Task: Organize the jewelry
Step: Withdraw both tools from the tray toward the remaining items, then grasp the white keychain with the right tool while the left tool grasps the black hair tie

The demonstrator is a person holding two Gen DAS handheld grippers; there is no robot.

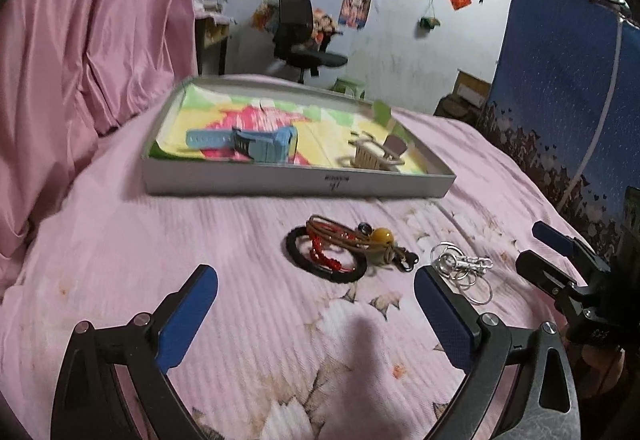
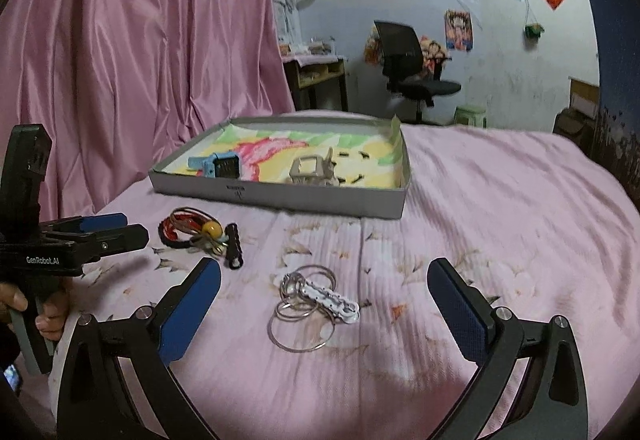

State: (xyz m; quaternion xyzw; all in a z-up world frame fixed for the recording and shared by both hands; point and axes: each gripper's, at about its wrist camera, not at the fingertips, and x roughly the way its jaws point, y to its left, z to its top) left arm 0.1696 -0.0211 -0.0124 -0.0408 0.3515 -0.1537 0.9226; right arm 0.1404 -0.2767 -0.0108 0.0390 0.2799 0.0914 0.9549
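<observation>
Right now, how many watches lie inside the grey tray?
2. A blue watch lies in the left part of the tray, and a beige watch lies right of it, near the middle. Nothing seems to hide a third.

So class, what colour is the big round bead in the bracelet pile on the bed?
Amber yellow. The bead shows best in the left wrist view.

Left claw [image 1: 316, 314] and right claw [image 2: 324, 314] both gape wide

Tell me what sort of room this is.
Likely a bedroom: the jewelry lies on a bed with a pink sheet, an office chair stands by the wall, and posters hang there.
</observation>
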